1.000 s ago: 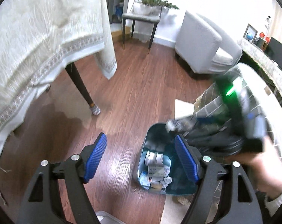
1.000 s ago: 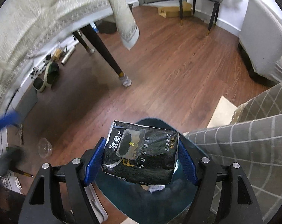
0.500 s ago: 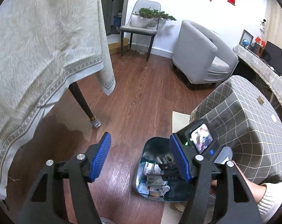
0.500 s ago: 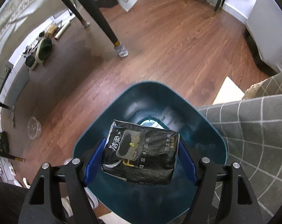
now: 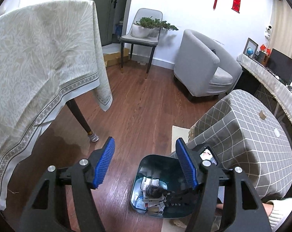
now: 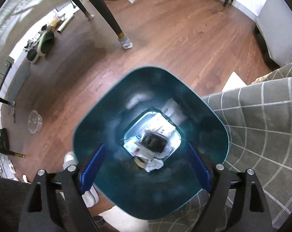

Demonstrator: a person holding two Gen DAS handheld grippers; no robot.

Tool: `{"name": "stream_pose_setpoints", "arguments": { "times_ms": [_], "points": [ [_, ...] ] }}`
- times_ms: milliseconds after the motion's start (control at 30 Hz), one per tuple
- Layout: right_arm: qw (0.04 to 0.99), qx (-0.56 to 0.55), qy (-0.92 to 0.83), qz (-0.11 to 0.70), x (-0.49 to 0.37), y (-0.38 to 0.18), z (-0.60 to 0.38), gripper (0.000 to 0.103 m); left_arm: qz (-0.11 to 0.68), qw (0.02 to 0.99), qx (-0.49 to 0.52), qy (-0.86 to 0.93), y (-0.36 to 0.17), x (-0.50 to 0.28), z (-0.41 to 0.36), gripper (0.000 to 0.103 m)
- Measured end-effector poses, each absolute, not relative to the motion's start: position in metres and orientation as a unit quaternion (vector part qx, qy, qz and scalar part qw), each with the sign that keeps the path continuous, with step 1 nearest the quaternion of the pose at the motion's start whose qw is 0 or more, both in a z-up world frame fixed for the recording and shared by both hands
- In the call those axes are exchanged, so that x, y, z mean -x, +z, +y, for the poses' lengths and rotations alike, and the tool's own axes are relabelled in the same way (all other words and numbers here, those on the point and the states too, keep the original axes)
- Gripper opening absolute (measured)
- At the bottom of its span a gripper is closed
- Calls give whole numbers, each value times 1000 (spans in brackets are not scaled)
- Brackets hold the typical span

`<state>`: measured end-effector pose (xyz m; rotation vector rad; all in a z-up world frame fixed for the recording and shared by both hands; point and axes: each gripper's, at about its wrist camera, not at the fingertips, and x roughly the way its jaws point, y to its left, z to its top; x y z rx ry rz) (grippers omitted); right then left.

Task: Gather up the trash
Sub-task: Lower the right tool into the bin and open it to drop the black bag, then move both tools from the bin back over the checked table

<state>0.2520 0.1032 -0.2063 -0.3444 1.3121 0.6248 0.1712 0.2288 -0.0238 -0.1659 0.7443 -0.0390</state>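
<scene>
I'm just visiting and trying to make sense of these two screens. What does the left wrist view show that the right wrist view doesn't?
Only the left wrist view shows the plant on a chair, the grey armchair, red wall decorations and the open, empty left claw. Only the right wrist view shows shoes and a clear plastic cup on the floor, and it looks straight down between the open right claw. Both show the teal bin with trash and a black packet inside, and the checked cloth.
</scene>
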Motion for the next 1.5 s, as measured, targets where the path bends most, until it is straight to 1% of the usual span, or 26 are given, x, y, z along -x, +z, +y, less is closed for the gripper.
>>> {"name": "stream_pose_setpoints", "arguments": {
  "times_ms": [333, 667, 800, 1067, 1500],
  "points": [
    [768, 115, 328, 537, -241, -131, 97, 85, 343, 935, 82, -26, -8, -177, 214, 69],
    [815, 89, 336, 464, -234, -61, 66, 84, 333, 937, 100, -25, -4, -189, 206, 72],
    [836, 84, 327, 433, -232, -39, 43, 83, 329, 939, 97, -29, -2, -194, 197, 75],
    [857, 63, 295, 417, -241, -25, -9, 79, 319, 942, 93, -54, 4, -207, 164, 78],
    [890, 54, 241, 384, -250, -4, -83, 79, 318, 941, 74, -89, 2, -227, 102, 82]
  ]
}}
